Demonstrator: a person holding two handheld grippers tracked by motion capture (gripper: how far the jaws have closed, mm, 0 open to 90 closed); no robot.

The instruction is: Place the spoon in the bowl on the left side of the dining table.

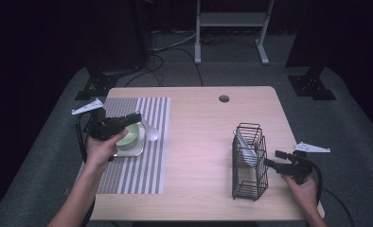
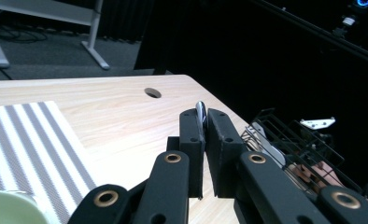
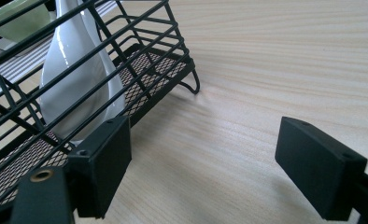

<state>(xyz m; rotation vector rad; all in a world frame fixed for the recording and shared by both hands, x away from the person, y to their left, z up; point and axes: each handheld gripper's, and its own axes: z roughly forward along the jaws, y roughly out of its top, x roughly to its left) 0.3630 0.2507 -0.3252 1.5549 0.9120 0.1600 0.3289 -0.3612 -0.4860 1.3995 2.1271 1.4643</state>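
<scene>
My left gripper (image 1: pixel 136 117) (image 2: pixel 204 116) hovers over a green bowl (image 1: pixel 129 137) (image 2: pixel 7 207) on a small plate (image 1: pixel 133 151). Its jaws are shut on a thin glossy handle end (image 2: pixel 201 109). This appears to belong to the white spoon (image 1: pixel 151 133) that slants down beside the bowl. At the right stands a black wire rack (image 1: pixel 248 163) (image 3: pixel 145 70) (image 2: pixel 289 140) with a second white spoon (image 1: pixel 247 150) (image 3: pixel 79 79) inside. My right gripper (image 1: pixel 275 160) (image 3: pixel 210 168) is open, low over the table just right of the rack, touching nothing.
A striped placemat (image 1: pixel 137 165) (image 2: pixel 28 140) lies under the plate at the table's left. A cable hole (image 1: pixel 224 99) (image 2: pixel 152 93) sits near the far edge. Bare wood (image 1: pixel 199 142) spans the middle. Frame legs and cables stand on the floor beyond.
</scene>
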